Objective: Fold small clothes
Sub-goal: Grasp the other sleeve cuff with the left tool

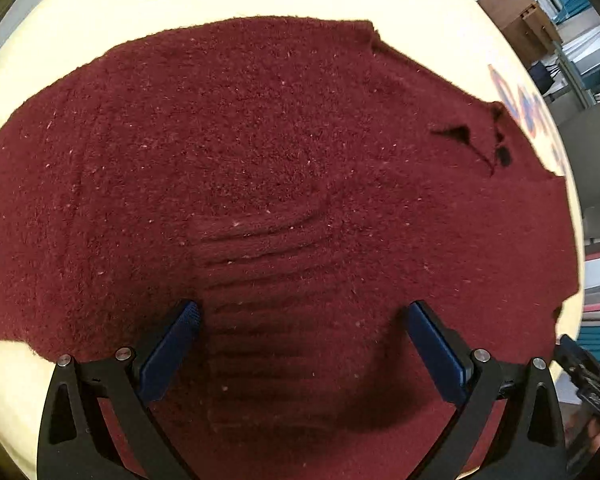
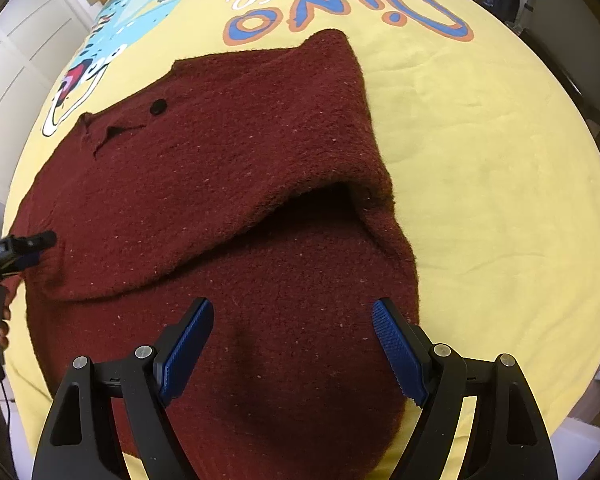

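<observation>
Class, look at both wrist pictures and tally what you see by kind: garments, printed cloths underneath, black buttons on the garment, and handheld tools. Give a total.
Dark red knitted sweater: 1
Yellow cartoon-printed cloth: 1
Round black button: 1
Black tools with blue pads, left tool and right tool: 2
Total: 5

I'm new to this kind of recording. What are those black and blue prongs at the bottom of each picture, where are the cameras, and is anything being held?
Those prongs are hand-held grippers, one in each of a person's hands. Each carries a camera looking along its two blue-padded fingers. One picture comes from the left gripper, the other from the right gripper. Both hang over a dark red sweater, partly folded, lying on a yellow printed sheet. Both grippers stand open; neither holds anything.
</observation>
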Demonstrator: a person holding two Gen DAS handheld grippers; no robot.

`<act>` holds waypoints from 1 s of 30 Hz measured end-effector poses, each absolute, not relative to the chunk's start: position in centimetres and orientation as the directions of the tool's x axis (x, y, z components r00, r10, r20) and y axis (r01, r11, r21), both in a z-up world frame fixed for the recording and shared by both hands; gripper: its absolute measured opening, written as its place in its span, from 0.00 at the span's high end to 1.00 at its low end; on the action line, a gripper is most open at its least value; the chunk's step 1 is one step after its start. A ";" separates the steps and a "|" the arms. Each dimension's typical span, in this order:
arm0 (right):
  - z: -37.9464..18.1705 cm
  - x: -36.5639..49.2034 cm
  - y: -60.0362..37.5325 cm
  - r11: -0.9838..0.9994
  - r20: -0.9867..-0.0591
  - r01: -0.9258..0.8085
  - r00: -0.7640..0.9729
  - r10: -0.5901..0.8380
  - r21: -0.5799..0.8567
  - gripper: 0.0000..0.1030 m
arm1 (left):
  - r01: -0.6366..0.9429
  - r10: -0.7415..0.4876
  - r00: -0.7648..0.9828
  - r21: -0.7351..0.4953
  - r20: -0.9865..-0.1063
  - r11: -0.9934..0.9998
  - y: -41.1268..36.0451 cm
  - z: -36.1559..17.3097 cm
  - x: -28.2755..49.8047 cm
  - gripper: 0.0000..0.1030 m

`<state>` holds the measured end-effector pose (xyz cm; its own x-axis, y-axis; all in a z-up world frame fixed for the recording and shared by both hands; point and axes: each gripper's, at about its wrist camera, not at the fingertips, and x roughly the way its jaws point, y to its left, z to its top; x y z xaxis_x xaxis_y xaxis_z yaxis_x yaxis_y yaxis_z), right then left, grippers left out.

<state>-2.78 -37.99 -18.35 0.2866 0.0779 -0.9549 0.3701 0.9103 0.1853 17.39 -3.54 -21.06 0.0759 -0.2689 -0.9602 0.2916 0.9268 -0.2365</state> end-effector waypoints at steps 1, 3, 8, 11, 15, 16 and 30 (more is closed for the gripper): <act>-18.4 -2.8 -38.1 0.910 -0.955 0.372 0.286 0.076 0.184 0.20 | 0.295 -0.255 0.073 -0.223 -0.964 0.929 -3.7 -21.2 17.2 0.04; -18.5 -2.9 -38.3 0.908 -0.956 0.378 0.283 0.071 0.179 0.20 | 0.316 -0.218 0.070 -0.185 -0.974 0.931 -4.2 -21.3 17.0 0.20; -18.9 -3.0 -38.8 0.901 -0.959 0.396 0.277 0.066 0.177 0.20 | 0.360 -0.252 0.066 -0.212 -0.966 0.908 -5.5 -20.9 16.7 0.77; -19.1 -3.0 -39.0 0.897 -0.959 0.405 0.275 0.068 0.180 0.20 | 0.381 -0.275 0.056 -0.234 -0.960 0.894 -6.0 -20.6 16.4 0.88; -19.0 -3.0 -39.2 0.897 -0.960 0.405 0.273 0.063 0.174 0.20 | 0.413 -0.302 0.091 -0.240 -0.949 0.879 -6.4 -18.6 16.2 0.90; -18.9 -2.9 -39.3 0.898 -0.960 0.405 0.273 0.059 0.170 0.20 | 0.417 -0.313 0.104 -0.245 -0.944 0.875 -6.4 -17.9 16.3 0.90; -17.3 2.6 -42.1 0.891 -0.943 0.417 0.332 0.035 0.180 0.20 | 0.420 -0.259 0.216 -0.150 -0.941 0.895 -2.5 -15.8 20.0 0.90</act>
<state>2.61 -42.07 -17.34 0.3323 0.0350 -0.9425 0.4171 0.8908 0.1801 19.95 -2.49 -15.84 0.2165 -0.2589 -0.9413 0.4202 0.8950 -0.1496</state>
